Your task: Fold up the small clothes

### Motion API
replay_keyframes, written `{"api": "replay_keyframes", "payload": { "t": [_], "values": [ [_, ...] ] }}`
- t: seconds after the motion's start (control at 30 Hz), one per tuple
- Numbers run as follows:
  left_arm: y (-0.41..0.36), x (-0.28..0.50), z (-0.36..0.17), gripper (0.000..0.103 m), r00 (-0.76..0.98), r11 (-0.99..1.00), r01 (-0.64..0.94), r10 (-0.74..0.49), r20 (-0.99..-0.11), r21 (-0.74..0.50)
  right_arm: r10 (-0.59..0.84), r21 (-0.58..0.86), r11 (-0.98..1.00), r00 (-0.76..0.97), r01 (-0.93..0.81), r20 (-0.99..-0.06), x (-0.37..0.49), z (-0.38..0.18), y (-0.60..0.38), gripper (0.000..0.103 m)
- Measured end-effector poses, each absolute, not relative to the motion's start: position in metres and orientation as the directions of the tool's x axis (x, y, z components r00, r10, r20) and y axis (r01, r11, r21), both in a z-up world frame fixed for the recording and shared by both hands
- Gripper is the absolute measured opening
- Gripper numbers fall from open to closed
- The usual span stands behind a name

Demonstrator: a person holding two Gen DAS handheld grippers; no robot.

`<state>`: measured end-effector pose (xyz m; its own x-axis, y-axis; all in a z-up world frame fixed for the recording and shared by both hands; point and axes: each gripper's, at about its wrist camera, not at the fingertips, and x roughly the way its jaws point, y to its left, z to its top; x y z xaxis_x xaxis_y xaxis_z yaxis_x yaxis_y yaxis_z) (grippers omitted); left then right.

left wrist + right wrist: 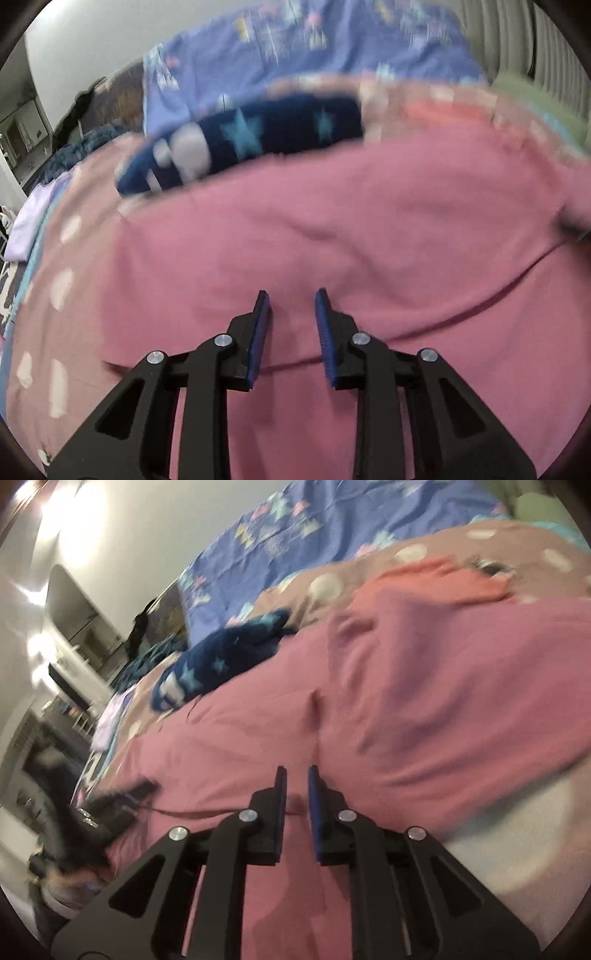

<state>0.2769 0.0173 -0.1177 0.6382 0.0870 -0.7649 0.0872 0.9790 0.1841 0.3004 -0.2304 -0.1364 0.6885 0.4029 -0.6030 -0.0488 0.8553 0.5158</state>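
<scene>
- A pink garment [332, 229] lies spread across a bed, over a brownish polka-dot bedspread [62, 288]; it is the piece now in line for folding.
- The left hand-held gripper [291, 299] hovers low over the pink cloth near its lower hem. Its blue-padded jaws stand a modest gap apart, and nothing sits between them.
- The right hand-held gripper [297, 771] points down at the same pink garment [424, 701], close to a dark seam line. Its jaws are narrowly parted, with no fabric visibly pinched; whether the tips touch the cloth cannot be told.
- Both tools aim at one edge of the garment, a likely setup for lifting that edge with two grips and carrying it over in a fold.
- A navy star-print garment [243, 140] lies crumpled just beyond the pink one, seemingly waiting its turn.
- An orange cloth [439, 576] rests past the far end of the pink piece, on the bedspread.
- A blue patterned sheet [295, 40] covers the bed farther back.
- The pink cloth shows soft wrinkles, so the first pinch must catch the hem itself, not a loose ridge.
</scene>
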Motion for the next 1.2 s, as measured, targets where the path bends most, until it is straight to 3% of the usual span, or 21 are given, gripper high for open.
{"api": "replay_keyframes", "payload": {
  "t": [0.1,0.23,0.37,0.6,0.67,0.7,0.73,0.83,0.93,1.07,1.13,1.2],
  "values": [
    [0.021,0.273,-0.113,0.031,0.65,0.982,0.077,0.08,-0.755,0.17,0.288,0.488,0.872,0.772,0.033,-0.567,0.285,-0.108,-0.268,0.035],
    [0.024,0.273,-0.115,0.032,0.647,0.985,0.077,0.069,-0.759,0.156,-0.038,0.434,0.831,0.814,0.348,-0.58,0.26,-0.087,-0.363,0.04],
    [0.024,0.274,-0.116,0.032,0.648,0.985,0.077,0.069,-0.758,0.155,-0.095,0.583,0.595,0.769,0.553,-0.632,0.233,-0.112,-0.439,0.04],
    [0.031,0.274,-0.113,0.036,0.647,0.994,0.069,0.025,-0.762,0.091,-0.21,0.621,0.452,0.753,0.64,-0.623,0.24,-0.134,-0.461,0.037],
    [0.035,0.275,-0.112,0.036,0.646,0.996,0.07,0.004,-0.763,0.064,-0.218,0.65,0.414,0.763,0.637,-0.609,0.249,-0.137,-0.464,0.025],
    [0.037,0.275,-0.112,0.036,0.645,0.996,0.07,-0.006,-0.764,0.052,-0.215,0.661,0.403,0.767,0.634,-0.604,0.25,-0.139,-0.471,0.009],
    [0.038,0.275,-0.112,0.036,0.645,0.997,0.071,-0.017,-0.764,0.037,-0.202,0.678,0.383,0.773,0.627,-0.601,0.253,-0.143,-0.477,0.003],
    [0.042,0.275,-0.112,0.036,0.645,0.997,0.073,-0.042,-0.763,0.006,-0.186,0.728,0.349,0.805,0.59,-0.563,0.265,-0.136,-0.475,0.003],
    [0.044,0.275,-0.112,0.036,0.644,0.997,0.073,-0.056,-0.763,-0.011,-0.144,0.746,0.46,0.87,0.481,-0.472,0.281,-0.105,-0.444,0.003],
    [0.046,0.275,-0.111,0.036,0.645,0.997,0.073,-0.075,-0.761,-0.037,0.173,0.669,0.735,0.924,0.109,-0.34,0.315,-0.055,-0.322,0.003],
    [0.049,0.275,-0.111,0.037,0.646,0.996,0.074,-0.092,-0.758,-0.058,0.371,0.584,0.805,0.854,-0.1,-0.365,0.324,-0.054,-0.24,0.003],
    [0.053,0.275,-0.111,0.038,0.647,0.993,0.076,-0.118,-0.753,-0.091,0.471,0.505,0.835,0.759,-0.219,-0.45,0.325,-0.072,-0.178,0.004]
  ]
}}
